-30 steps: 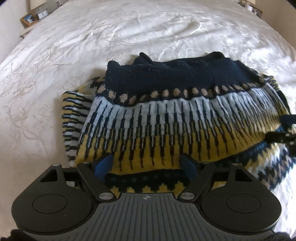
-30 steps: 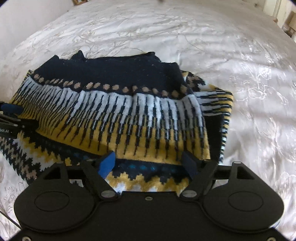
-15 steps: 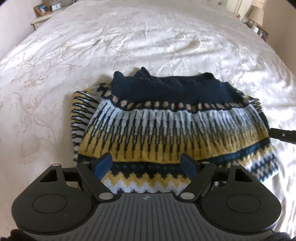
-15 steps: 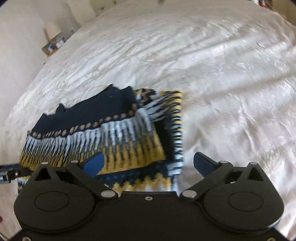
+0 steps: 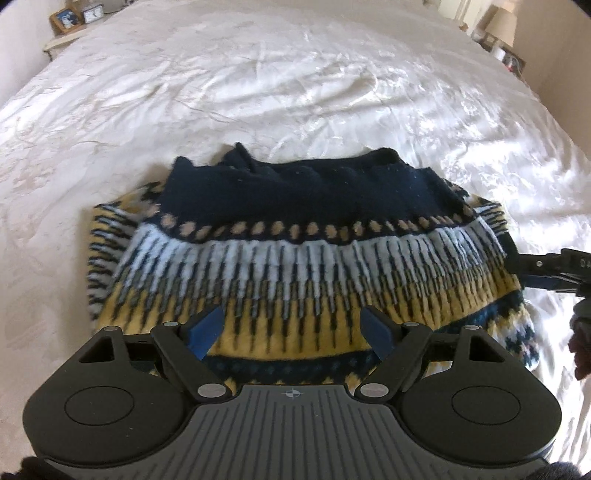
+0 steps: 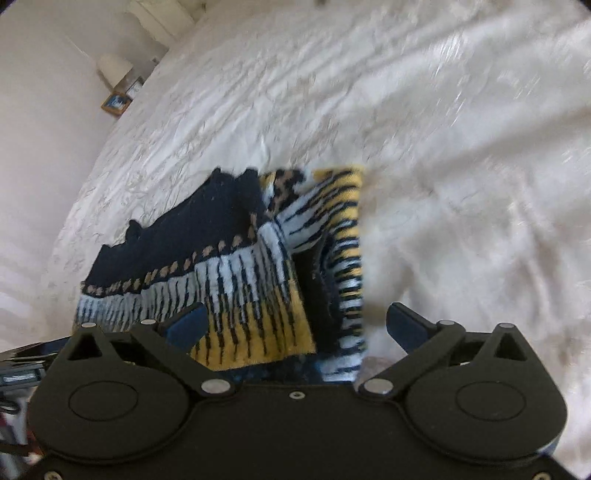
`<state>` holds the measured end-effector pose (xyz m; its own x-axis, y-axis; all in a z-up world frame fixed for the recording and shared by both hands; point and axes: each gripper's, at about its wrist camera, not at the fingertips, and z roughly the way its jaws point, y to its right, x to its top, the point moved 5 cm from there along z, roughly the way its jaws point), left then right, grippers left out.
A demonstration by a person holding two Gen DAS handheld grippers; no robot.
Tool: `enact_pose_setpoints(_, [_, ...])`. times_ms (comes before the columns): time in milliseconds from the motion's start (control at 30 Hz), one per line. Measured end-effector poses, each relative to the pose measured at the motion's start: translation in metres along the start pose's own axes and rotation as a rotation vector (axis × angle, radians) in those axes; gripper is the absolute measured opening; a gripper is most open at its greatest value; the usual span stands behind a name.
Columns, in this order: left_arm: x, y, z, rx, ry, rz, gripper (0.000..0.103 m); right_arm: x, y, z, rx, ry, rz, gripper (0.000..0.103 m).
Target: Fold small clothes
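White, wrinkled bedding (image 5: 295,74) fills both views, with a small framed picture (image 5: 64,18) on a nightstand at the upper left of the left wrist view. On it, in the middle of that frame, lies the folded sweater (image 5: 295,258), patterned navy, pale blue and yellow. The left gripper (image 5: 293,334) hovers over its near edge, blue pads spread and pinching nothing. In the right wrist view the right gripper (image 6: 295,328) stands spread wide above the sweater's right end, its pads not pressing the knit.
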<state>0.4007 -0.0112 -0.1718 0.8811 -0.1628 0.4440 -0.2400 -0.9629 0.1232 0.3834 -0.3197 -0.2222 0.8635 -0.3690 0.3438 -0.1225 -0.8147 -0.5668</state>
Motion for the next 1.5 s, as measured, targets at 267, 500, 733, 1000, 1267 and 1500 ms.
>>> enact_pose_setpoints(267, [0.012, 0.001, 0.047, 0.020, -0.085, 0.015, 0.082, 0.006, 0.000, 0.031, 0.113, -0.094, 0.029, 0.103])
enact_pose_setpoints(500, [0.013, 0.001, 0.073, 0.034, -0.119, 0.029, 0.100, 0.005, -0.001, 0.038, 0.118, -0.109, 0.039, 0.103])
enact_pose_setpoints(733, [0.012, 0.003, 0.080, 0.047, -0.147, 0.019, 0.102, 0.001, -0.011, 0.037, 0.084, -0.099, -0.024, 0.103])
enact_pose_setpoints(1000, [0.019, -0.001, 0.085, 0.029, -0.183, 0.023, 0.102, 0.003, -0.013, 0.035, 0.069, -0.127, -0.067, 0.065])
enact_pose_setpoints(1267, [0.029, 0.005, 0.036, 0.064, -0.045, 0.047, 0.101, 0.010, -0.008, 0.013, 0.134, -0.097, 0.000, 0.032])
enact_pose_setpoints(1500, [0.005, 0.024, 0.038, 0.063, -0.051, 0.096, 0.101, 0.013, -0.023, -0.002, 0.151, -0.085, 0.027, 0.031])
